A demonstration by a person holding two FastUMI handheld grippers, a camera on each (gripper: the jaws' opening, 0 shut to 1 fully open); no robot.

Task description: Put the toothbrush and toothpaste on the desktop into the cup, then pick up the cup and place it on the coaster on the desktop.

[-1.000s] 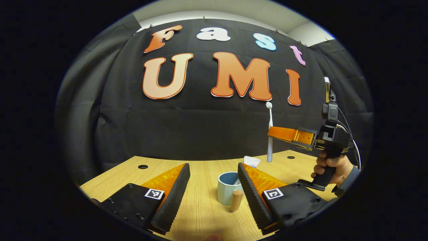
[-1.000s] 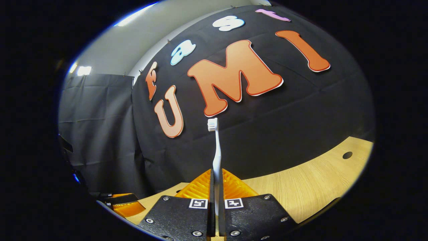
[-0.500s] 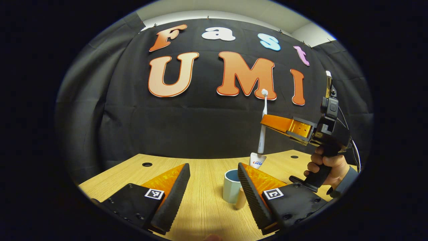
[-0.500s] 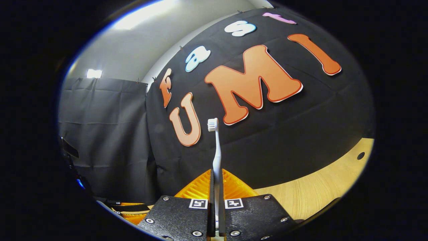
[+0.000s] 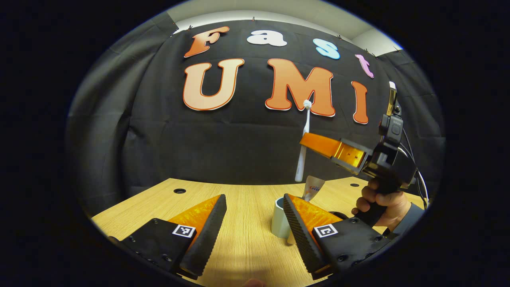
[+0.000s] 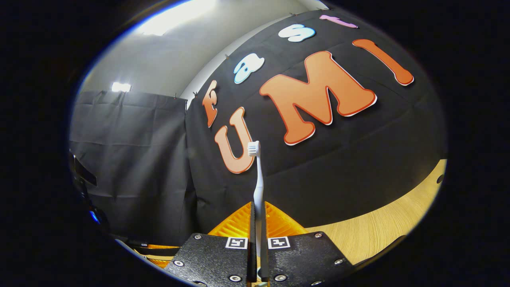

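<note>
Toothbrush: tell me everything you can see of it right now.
The toothbrush is white and slim, plastic by its look, with a small bristle head on top. The right tool is shut on its handle and holds it nearly upright, head up. In the left gripper view it hangs above the desk, its lower end above the cup, touching nothing else.

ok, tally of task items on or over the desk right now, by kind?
toothbrush: 1, clamped in the right gripper above the cup
toothpaste: 1, standing in the cup
cup: 1, on the desk
Total: 3
</note>
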